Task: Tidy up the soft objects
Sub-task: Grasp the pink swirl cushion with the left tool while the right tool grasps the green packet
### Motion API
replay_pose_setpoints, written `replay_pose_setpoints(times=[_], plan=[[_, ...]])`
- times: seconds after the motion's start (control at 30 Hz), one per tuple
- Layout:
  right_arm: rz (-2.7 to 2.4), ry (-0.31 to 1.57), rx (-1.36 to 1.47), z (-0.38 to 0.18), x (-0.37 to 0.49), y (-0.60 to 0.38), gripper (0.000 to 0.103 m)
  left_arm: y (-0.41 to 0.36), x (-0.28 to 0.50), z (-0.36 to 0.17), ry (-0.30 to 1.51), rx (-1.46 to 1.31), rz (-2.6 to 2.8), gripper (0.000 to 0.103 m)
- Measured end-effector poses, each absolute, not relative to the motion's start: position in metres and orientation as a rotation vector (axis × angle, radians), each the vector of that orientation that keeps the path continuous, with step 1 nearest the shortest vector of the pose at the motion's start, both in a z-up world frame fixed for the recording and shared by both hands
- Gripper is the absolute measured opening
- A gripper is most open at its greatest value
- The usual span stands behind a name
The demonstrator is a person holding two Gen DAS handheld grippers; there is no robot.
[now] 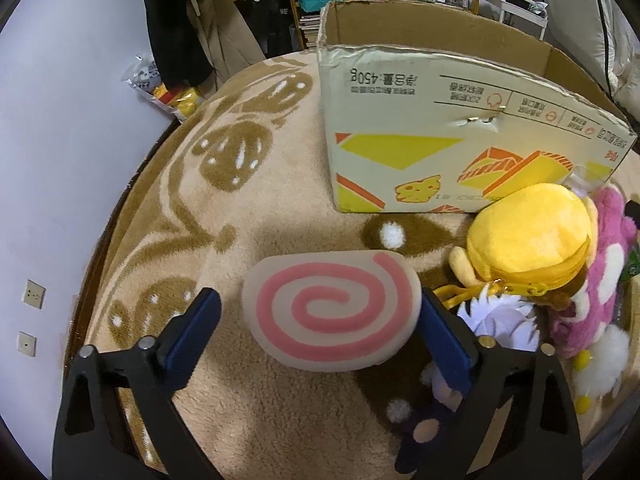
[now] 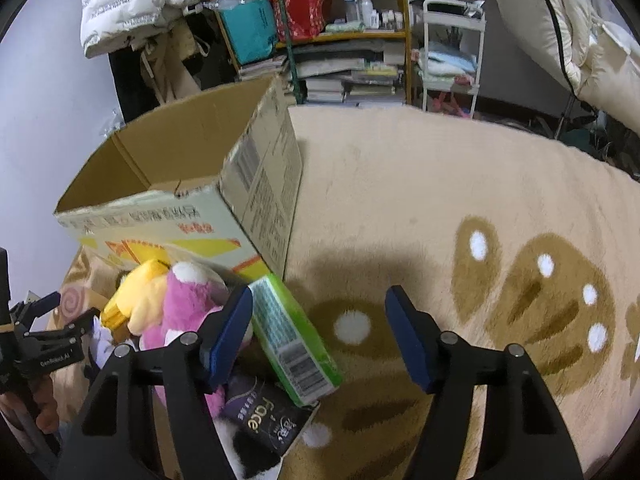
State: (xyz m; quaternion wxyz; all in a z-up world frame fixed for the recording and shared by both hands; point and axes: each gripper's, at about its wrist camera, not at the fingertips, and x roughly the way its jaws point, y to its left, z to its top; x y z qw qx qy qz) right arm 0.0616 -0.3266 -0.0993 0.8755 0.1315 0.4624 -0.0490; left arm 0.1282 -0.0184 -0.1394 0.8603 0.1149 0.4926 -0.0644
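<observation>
A white cushion with a pink swirl [image 1: 334, 310] lies on the beige blanket between the blue pads of my left gripper [image 1: 320, 336], which is open around it; the right pad is at its edge. A yellow plush [image 1: 528, 236], a pink plush [image 1: 600, 280] and a white spiky plush [image 1: 500, 316] lie to its right, in front of an open cardboard box [image 1: 440, 152]. My right gripper [image 2: 320, 336] is open and empty over the blanket, beside the pink plush [image 2: 188, 304] and yellow plush [image 2: 136, 296]. The box [image 2: 180, 216] stands behind them.
A green carton [image 2: 292, 336] and a dark "face" packet [image 2: 268, 420] lie by the right gripper's left finger. The left gripper [image 2: 40, 328] shows at the far left. Shelves, hanging clothes and a white cart stand beyond the blanket [image 2: 440, 200].
</observation>
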Motion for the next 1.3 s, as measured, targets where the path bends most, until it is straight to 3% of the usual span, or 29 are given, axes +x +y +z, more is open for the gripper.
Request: replay_pose_setpoints(times=[0.17,0.3,0.43,0.7,0.83,1.03,1.3], plan=[[-0.085,0.969,0.286,-0.099,0.059,-0.328,0.068,-0.02,0.128,-0.141,1.053,0.208,-0.173,0.08],[-0.067,0.976,0.304,-0.101,0.057,-0.329,0.068,-0.016,0.129,-0.14,1.054,0.168,-0.173,0.077],[-0.039,1.004,0.328,-0.106,0.059,-0.33,0.053,-0.018,0.126,-0.138,1.042,0.182,-0.181,0.069],[-0.013,1.027,0.332,-0.109,0.056,-0.329,0.05,-0.02,0.12,-0.132,1.032,0.177,-0.206,0.057],[-0.006,1.043,0.336,-0.111,0.054,-0.331,0.049,-0.02,0.118,-0.129,1.029,0.174,-0.21,0.053],[0.025,1.055,0.309,-0.112,0.058,-0.323,0.036,-0.023,0.114,-0.127,1.02,0.183,-0.222,0.048],[0.035,1.035,0.277,-0.108,0.058,-0.318,0.032,-0.022,0.107,-0.118,0.994,0.178,-0.22,0.045]])
